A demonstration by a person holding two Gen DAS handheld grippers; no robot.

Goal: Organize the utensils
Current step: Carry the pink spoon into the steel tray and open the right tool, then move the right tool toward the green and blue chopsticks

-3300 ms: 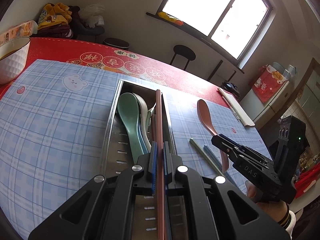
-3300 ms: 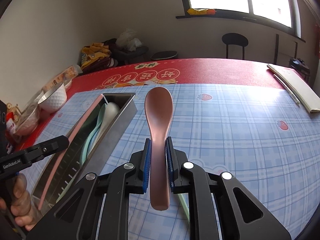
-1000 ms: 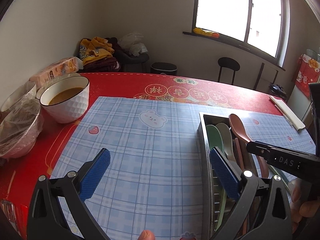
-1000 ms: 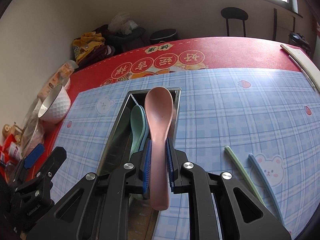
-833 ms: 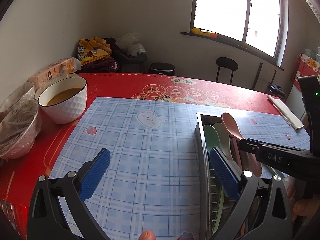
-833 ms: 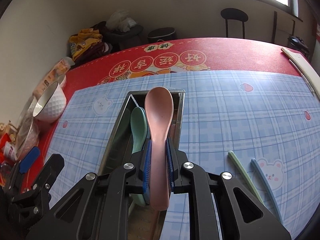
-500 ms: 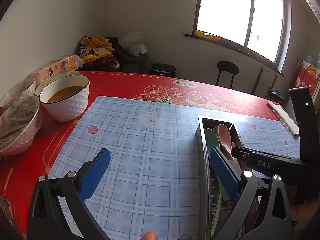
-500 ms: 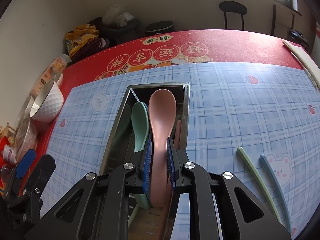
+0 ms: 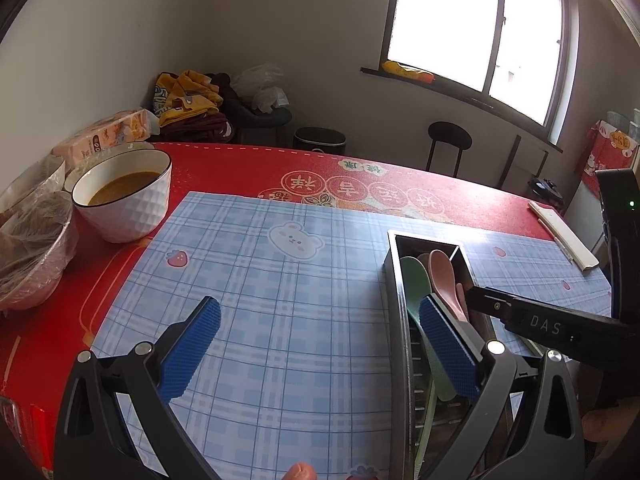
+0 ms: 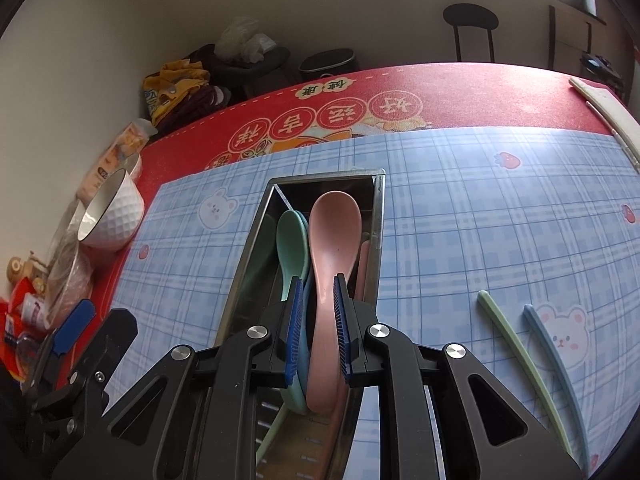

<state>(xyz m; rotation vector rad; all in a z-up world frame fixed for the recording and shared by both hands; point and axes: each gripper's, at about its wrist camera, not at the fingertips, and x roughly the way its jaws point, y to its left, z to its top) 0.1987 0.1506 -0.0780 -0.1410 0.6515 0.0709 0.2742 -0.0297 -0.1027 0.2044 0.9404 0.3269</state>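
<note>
The right gripper (image 10: 316, 328) is clamping the handle of the pink spoon (image 10: 334, 240) between its blue pads, jaws narrow, and is holding it inside the steel tray (image 10: 380, 216), bowl pointing to 12 o'clock. The spoon is sitting just right of the green spoon (image 10: 292, 240), which is already lying in the tray, with a pink stick against the tray's wall at 3 o'clock. Whether the pink spoon's bowl is resting on the tray floor cannot be told.

The left gripper (image 9: 320, 344) is hanging wide and empty over the blue mat (image 9: 280, 300), its right pad at the tray's left wall.

The step in hand looks like the release of the spoon. To do it well, the handle should be lowered until the spoon is lying flat along the tray, parallel to the green one, so it is not dropping or bouncing onto it. The jaws should then be parting only a little and lifting straight back, clear of the tray walls.

Two sticks, green (image 10: 516, 348) and blue (image 10: 556, 364), are lying on the mat at 3 o'clock of the tray, likely next.
</note>
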